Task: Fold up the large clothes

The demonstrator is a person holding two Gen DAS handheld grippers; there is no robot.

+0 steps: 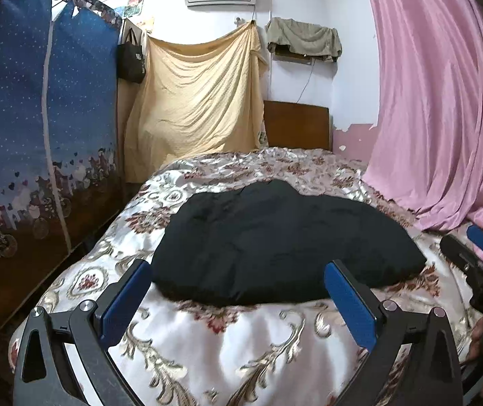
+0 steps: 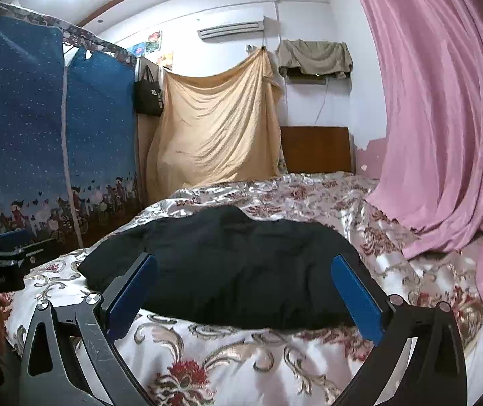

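**A:** Where do we stand? The black garment (image 1: 275, 240) lies in a compact, puffy bundle on the patterned bedspread (image 1: 214, 335), roughly mid-bed, with the pink curtain (image 1: 444, 101) off to its right side.

**B:** And we hold nothing. Our left gripper (image 1: 241, 291) hangs just short of the bundle's near edge with its fingers spread wide; our right gripper (image 2: 244, 287) is the same, fingers apart, nothing between them.

**A:** So is the fold done, or do we owe it another pass?

**B:** It looks to us already doubled over, but the cloth is so dark that we cannot make out the layers or seams, so that is only our reading.

**A:** If another fold is due, how do we do it well?

**B:** We should take the near edge at its two corners, one gripper each, well apart, so the cloth lifts evenly. Pinch through every layer, not just the top one, or the bundle will open as we raise it.

**A:** And the satin underneath?

**B:** It looks slippery and wrinkled. We would keep the lower finger from scooping the bedspread in with the garment, and lift low and together, carrying the edge over toward the headboard (image 1: 297, 125) side.

**A:** Then press it flat?

**B:** Yes: padded cloth like this will likely spring back up.
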